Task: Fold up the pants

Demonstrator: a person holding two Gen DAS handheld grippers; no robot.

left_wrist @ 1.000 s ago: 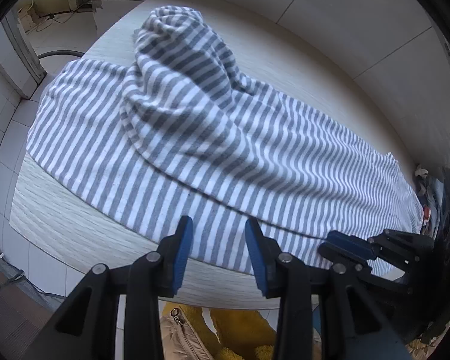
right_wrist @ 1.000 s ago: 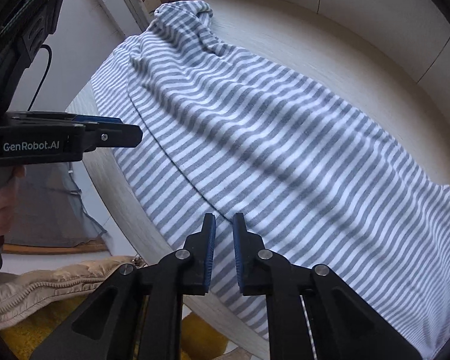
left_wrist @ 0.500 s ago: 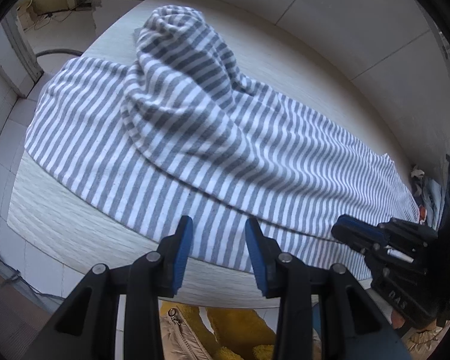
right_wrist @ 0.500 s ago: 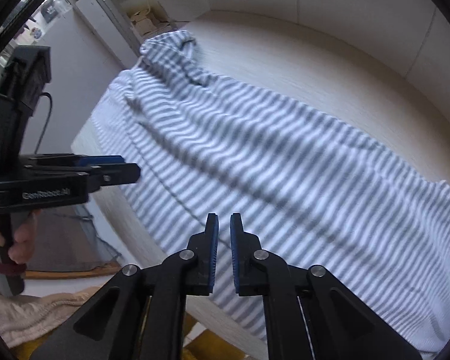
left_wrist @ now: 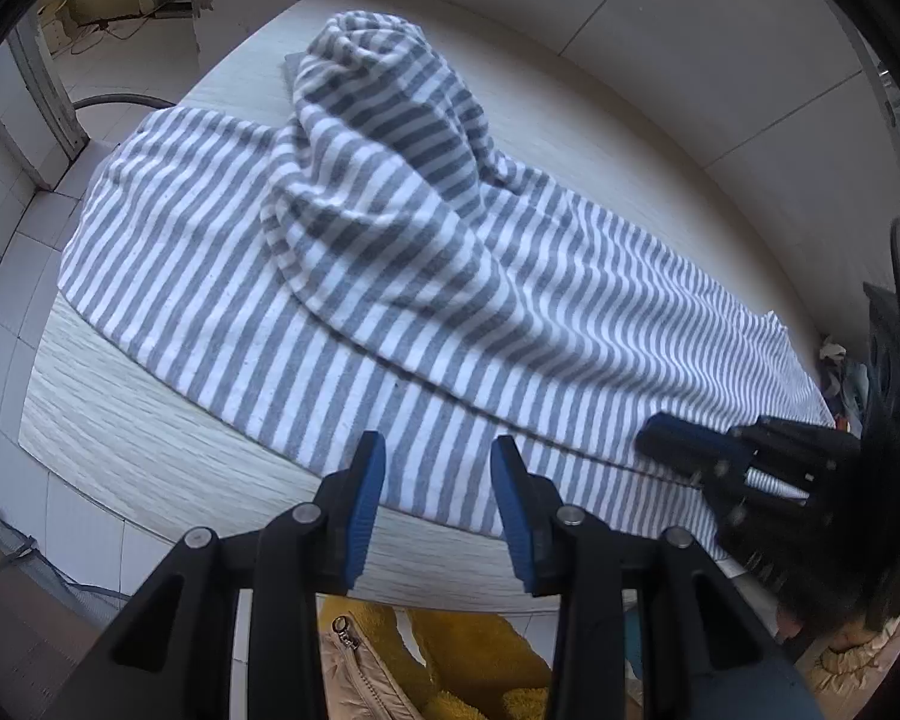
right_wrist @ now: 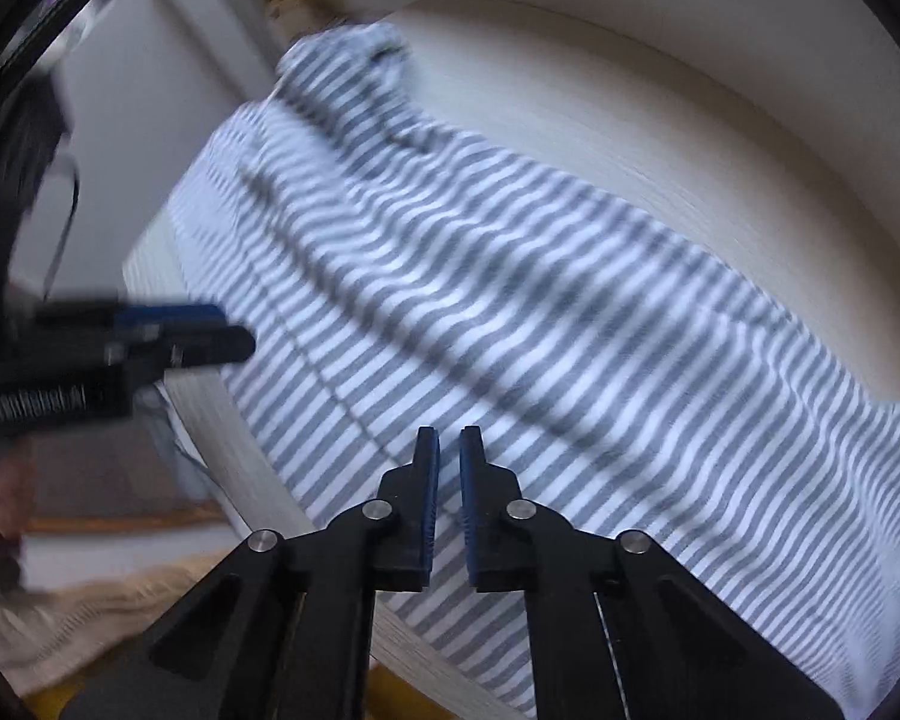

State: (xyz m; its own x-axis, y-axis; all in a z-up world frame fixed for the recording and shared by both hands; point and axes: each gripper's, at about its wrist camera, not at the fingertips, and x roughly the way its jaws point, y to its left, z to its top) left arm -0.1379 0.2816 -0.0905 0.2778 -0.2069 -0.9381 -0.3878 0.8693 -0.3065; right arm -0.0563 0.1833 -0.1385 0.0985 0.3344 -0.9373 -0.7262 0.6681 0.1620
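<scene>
Striped pants (left_wrist: 426, 276) lay spread on the table (left_wrist: 150, 456), near hem just ahead of the left gripper (left_wrist: 438, 450), jaws parted and empty; right gripper (right_wrist: 448, 450) clenched, empty, over the hem.

Left claw (left_wrist: 438, 504) parted, right claw (right_wrist: 447, 498) shut

A home room: tiled floor (left_wrist: 6, 276), pale wooden table (left_wrist: 150, 450), clothes heaped (left_wrist: 450, 660) below.
</scene>
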